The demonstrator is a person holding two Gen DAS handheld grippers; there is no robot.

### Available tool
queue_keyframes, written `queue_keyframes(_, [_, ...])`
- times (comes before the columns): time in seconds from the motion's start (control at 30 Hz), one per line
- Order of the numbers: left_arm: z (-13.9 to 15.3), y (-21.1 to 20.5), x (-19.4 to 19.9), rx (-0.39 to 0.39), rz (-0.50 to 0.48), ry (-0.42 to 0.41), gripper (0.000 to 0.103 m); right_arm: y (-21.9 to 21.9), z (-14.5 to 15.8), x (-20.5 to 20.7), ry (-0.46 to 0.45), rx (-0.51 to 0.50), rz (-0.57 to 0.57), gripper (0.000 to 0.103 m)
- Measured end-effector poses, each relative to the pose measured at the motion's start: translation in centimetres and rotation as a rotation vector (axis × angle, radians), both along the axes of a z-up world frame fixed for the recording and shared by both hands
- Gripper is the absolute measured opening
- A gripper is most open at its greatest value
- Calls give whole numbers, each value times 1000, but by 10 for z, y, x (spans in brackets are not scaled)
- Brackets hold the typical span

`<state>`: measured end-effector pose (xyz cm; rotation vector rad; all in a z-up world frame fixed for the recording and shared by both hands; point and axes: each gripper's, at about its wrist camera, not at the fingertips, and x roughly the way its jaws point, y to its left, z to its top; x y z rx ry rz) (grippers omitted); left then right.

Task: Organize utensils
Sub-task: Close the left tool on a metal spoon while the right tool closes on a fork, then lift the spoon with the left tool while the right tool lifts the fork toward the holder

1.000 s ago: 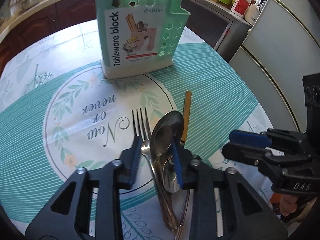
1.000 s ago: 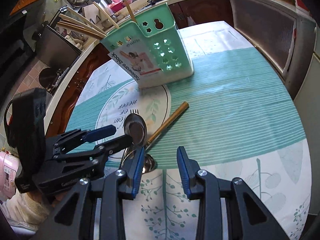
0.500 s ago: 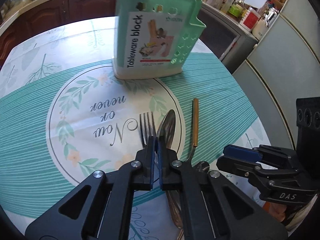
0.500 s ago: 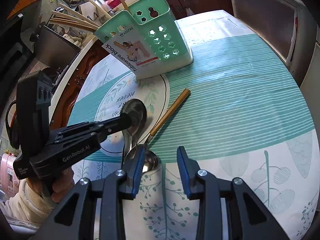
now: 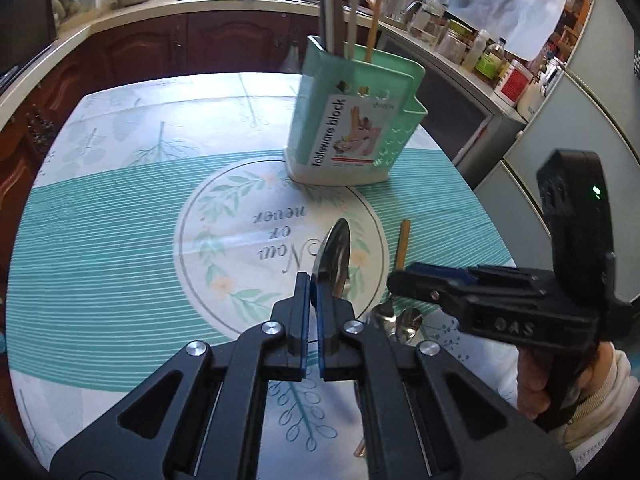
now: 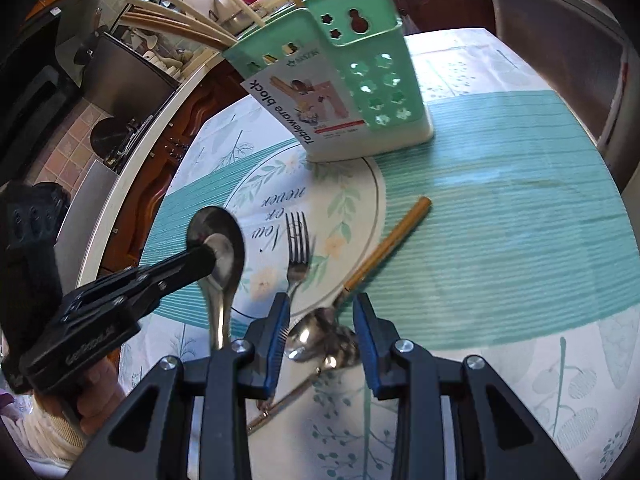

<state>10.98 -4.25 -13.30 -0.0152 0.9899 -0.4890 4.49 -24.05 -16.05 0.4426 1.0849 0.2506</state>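
My left gripper (image 5: 314, 286) is shut on a large steel spoon (image 5: 336, 252), held clear of the tablecloth with its bowl sticking out past the pads. In the right wrist view the same spoon (image 6: 218, 240) hangs from the left gripper (image 6: 204, 258), handle down. My right gripper (image 6: 322, 314) stands open just above two small spoons (image 6: 316, 338); nothing is between its pads. A fork (image 6: 298, 248) and a gold-handled spoon (image 6: 388, 248) lie on the cloth. The mint tableware holder (image 5: 352, 132) stands upright behind them with handles and chopsticks in it.
A round table with a teal-striped cloth (image 5: 100, 260) carries everything. Kitchen counters with wooden cabinets (image 5: 160, 44) curve round the far side, and white appliances (image 5: 560, 140) stand to the right. A person's hands in cream sleeves (image 5: 592, 400) hold the grippers.
The left gripper closed on the large spoon and lifted it off the cloth, leaving the fork behind. The right gripper shifted slightly over the small spoons, still open.
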Motion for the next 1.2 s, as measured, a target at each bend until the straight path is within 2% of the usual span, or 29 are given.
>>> queue_keyframes(0.07, [2,6,-2,14,25,-7,1,6,-1,12,1,-6,29,28])
queue_keyframes(0.37, [-1,30,-5,2,91,8,1,20,-21,62,45,-29,116,27])
queue_keyframes(0.7, [-1,32,-5,-11,118,7,1,33,-27,77,38,-49,201,27])
queue_keyframes(0.77, [0,34,-6,-13,125,2,1,40,-28,79,38,-39,235,15])
queue_keyframes(0.9, [3,38,-7,-13,142,-6,1,50,-21,71,-9,-84,269,14])
queue_keyframes(0.93, [4,39,-7,-14,146,-10,1,51,-17,69,-25,-87,273,4])
queue_keyframes(0.97, [6,40,-8,-15,150,-15,1,52,-12,65,-40,-89,275,1])
queue_keyframes(1.2, [24,39,-19,-8,148,-78,1,47,24,37,-163,-108,234,1])
